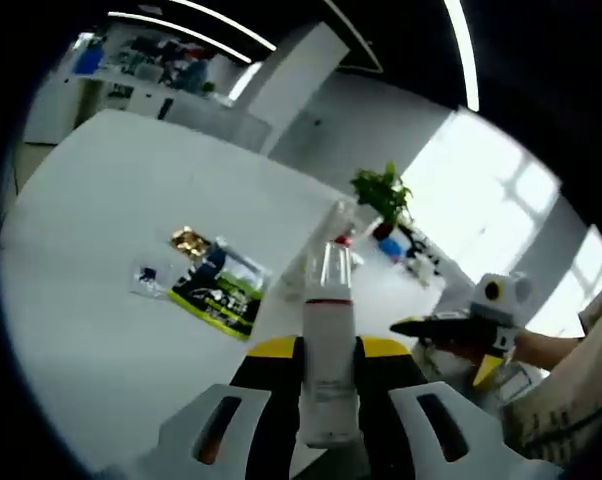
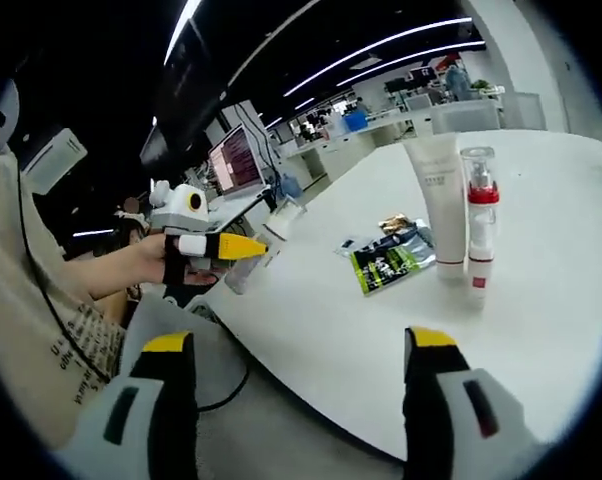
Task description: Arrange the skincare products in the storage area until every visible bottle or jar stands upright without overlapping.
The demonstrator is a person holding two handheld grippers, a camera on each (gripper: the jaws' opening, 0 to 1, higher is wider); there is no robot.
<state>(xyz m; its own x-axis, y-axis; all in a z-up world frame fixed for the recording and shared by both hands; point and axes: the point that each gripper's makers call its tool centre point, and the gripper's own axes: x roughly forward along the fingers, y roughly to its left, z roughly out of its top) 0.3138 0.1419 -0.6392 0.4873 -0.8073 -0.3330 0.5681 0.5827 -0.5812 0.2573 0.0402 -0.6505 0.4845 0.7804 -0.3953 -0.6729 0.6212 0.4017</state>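
White, round-edged tabletop (image 2: 541, 330) under both grippers. Left gripper (image 1: 328, 400), yellow-tipped with grey jaws, clamped on one slim clear pump bottle with a red band and clear cap (image 1: 326, 340), held above the table edge; also seen from the right gripper view, gripped in a person's hand (image 2: 146, 265), bottle (image 2: 266, 240) tilted toward the table. Right gripper (image 2: 301, 390) with jaws wide apart, holding nothing, over the near table rim. Two products upright on the table, side by side and nearly touching: one tall white squeeze tube (image 2: 439, 200) and one clear bottle with a red collar (image 2: 478, 220). Three flat sachets just beside them: one green-and-black packet (image 2: 386, 265), one gold foil packet (image 2: 393, 226), one small clear packet (image 1: 148, 277).
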